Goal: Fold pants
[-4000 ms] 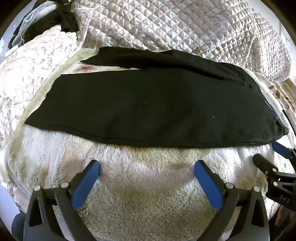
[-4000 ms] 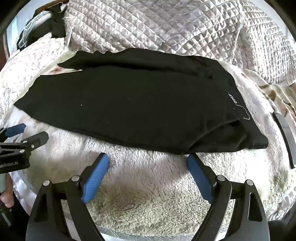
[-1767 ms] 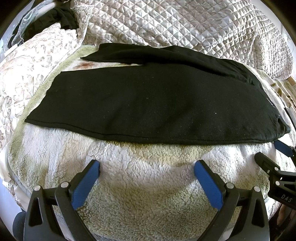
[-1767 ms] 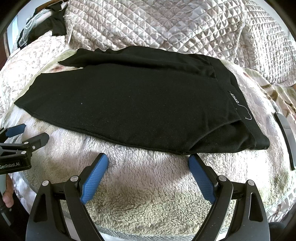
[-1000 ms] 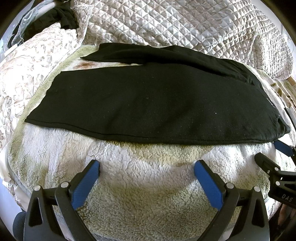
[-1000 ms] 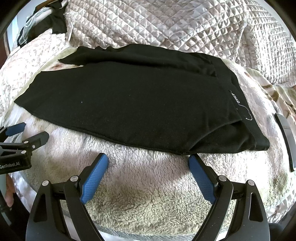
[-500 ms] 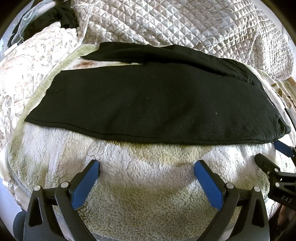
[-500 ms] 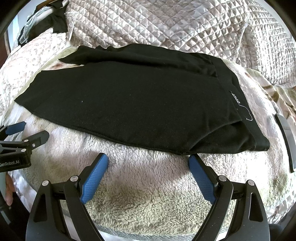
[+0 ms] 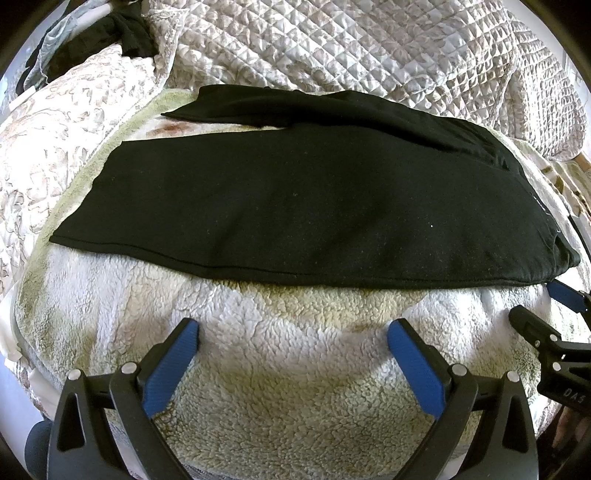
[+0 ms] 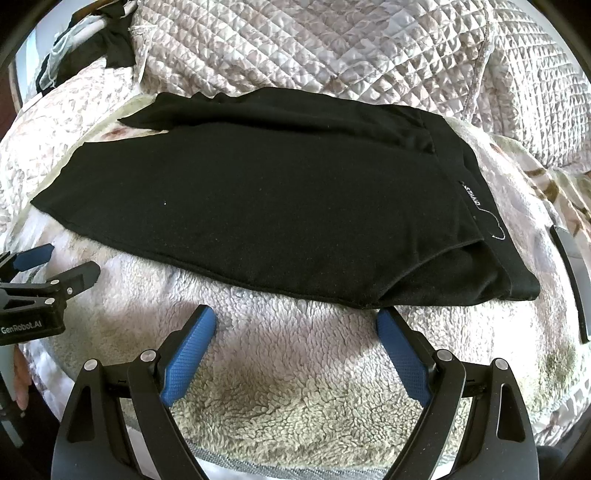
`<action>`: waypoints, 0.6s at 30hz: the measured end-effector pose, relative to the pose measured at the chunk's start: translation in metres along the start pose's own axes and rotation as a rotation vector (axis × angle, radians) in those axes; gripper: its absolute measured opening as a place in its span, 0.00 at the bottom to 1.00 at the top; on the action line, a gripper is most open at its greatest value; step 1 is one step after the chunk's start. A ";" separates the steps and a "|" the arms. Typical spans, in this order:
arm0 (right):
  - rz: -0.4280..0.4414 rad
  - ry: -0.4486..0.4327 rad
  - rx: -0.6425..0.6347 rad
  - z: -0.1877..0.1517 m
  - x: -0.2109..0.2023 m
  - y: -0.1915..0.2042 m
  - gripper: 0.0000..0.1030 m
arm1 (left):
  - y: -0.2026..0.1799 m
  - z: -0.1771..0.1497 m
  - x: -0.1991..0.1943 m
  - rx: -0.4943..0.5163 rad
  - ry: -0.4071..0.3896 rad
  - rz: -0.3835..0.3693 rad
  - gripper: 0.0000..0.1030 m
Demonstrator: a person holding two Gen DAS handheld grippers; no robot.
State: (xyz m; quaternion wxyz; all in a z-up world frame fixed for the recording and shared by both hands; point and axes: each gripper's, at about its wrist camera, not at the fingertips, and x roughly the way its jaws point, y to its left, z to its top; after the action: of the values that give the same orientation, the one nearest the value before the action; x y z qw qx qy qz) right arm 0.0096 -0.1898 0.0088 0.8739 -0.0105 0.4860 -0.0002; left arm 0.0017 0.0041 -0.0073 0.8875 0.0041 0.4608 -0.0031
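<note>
In the right wrist view, the black body of the left claw (image 10: 55, 266) bore white lettering that read "GenRobot.AI". In the left wrist view, the right claw (image 9: 546, 314) carried the letters "DAS" in white near the frame's edge, the rest cut off. The waistband of the pants (image 10: 258, 199) had a small white printed word, too blurred to read.

Domestic bedroom setting. A bed is covered by a cream fleece blanket (image 9: 295, 387), with a quilted bedspread (image 9: 351, 48) heaped behind it, a floral-patterned duvet (image 9: 55, 122) alongside, and dark clothing (image 9: 110, 33) piled beyond.
</note>
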 end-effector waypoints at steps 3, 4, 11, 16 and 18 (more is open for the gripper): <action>0.001 0.002 -0.006 0.000 0.000 0.000 0.87 | 0.000 -0.001 -0.001 -0.001 -0.001 0.000 1.00; 0.002 0.003 -0.007 0.000 0.000 0.000 0.87 | 0.000 0.000 -0.001 0.000 0.000 0.000 1.00; 0.003 0.000 -0.011 -0.001 -0.002 0.001 0.86 | -0.001 -0.001 -0.003 0.000 -0.003 0.000 1.00; 0.005 -0.002 -0.010 -0.002 -0.004 0.002 0.86 | -0.002 0.000 -0.004 0.000 -0.005 -0.001 1.00; 0.007 -0.004 -0.009 -0.002 -0.005 0.002 0.86 | -0.002 0.000 -0.004 0.001 -0.004 -0.001 1.00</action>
State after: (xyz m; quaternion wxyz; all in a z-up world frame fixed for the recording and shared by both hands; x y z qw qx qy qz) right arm 0.0054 -0.1879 0.0116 0.8747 -0.0128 0.4844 0.0048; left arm -0.0005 0.0018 -0.0041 0.8885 0.0042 0.4588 -0.0039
